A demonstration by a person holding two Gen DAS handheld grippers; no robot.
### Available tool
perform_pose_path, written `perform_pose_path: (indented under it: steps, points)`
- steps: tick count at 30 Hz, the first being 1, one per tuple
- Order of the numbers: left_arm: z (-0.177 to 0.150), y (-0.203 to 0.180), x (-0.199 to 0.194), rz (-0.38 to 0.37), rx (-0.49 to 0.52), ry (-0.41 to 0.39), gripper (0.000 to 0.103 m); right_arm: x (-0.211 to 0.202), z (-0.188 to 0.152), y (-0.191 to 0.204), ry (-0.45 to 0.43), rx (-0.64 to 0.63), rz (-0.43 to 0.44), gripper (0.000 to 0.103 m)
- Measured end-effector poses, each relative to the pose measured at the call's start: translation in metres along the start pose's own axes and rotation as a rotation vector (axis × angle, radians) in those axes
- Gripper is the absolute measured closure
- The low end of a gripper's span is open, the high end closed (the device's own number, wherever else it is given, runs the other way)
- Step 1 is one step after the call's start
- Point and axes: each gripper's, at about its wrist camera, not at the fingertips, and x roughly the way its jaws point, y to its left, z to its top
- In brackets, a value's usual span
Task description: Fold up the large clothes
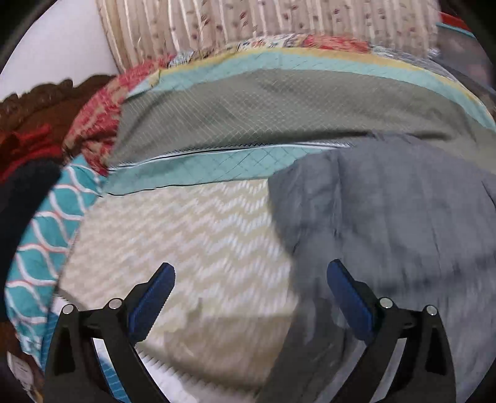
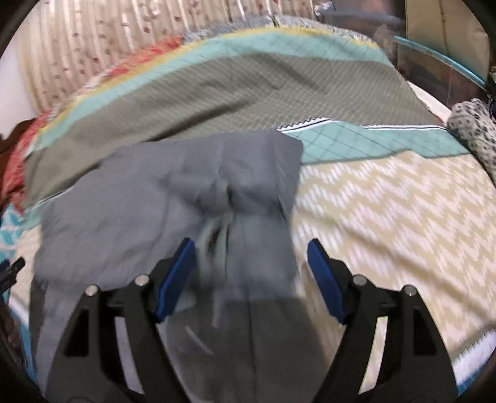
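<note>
Both wrist cams look down-forward, close over the bed; shared: grey garment (image 1: 387,217) (image 2: 173,192) ahead, chevron bedspread (image 1: 192,241) (image 2: 387,210).

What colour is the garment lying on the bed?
Plain grey garment, clearest in the right wrist view.

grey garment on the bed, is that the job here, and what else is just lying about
Job:
grey garment
left tool, open
right tool, open

Lying about:
quilted bedspread
zigzag sheet
spotted cloth
striped pillow
</note>
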Motion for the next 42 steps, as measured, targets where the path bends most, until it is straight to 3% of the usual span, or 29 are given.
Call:
perform_pose_path:
  steps: [4, 8, 14, 19, 28, 36, 39, 41, 42]
  points:
    - [-0.056, 0.016, -0.042, -0.025, 0.017, 0.028, 0.103, -0.061, -0.054, -0.008, -0.004, -0.050, 0.064, 0.031]
    - [-0.104, 0.038, -0.068, -0.096, -0.041, 0.088, 0.103, -0.110, -0.108, -0.013, 0.020, -0.095, 0.106, 0.031]
    - [-0.169, 0.058, -0.113, -0.261, -0.113, 0.137, 0.103, -0.144, -0.160, -0.030, 0.107, -0.142, 0.143, 0.031]
    - [-0.214, 0.067, -0.137, -0.299, -0.126, 0.171, 0.103, -0.163, -0.199, -0.045, 0.153, -0.134, 0.171, 0.031]
    - [-0.260, 0.061, -0.140, -0.379, -0.180, 0.279, 0.103, -0.166, -0.248, -0.059, 0.244, -0.049, 0.277, 0.031]
    - [-0.275, 0.041, -0.133, -0.435, -0.156, 0.347, 0.103, -0.157, -0.272, -0.049, 0.308, -0.034, 0.337, 0.032]
    - [-0.276, 0.036, -0.133, -0.445, -0.131, 0.368, 0.103, -0.151, -0.277, -0.046, 0.354, -0.024, 0.367, 0.055]
    - [-0.277, 0.033, -0.134, -0.443, -0.105, 0.386, 0.103, -0.152, -0.279, -0.042, 0.369, -0.037, 0.392, 0.090]
    - [-0.277, 0.032, -0.136, -0.437, -0.093, 0.391, 0.103, -0.156, -0.279, -0.041, 0.370, -0.055, 0.405, 0.093]
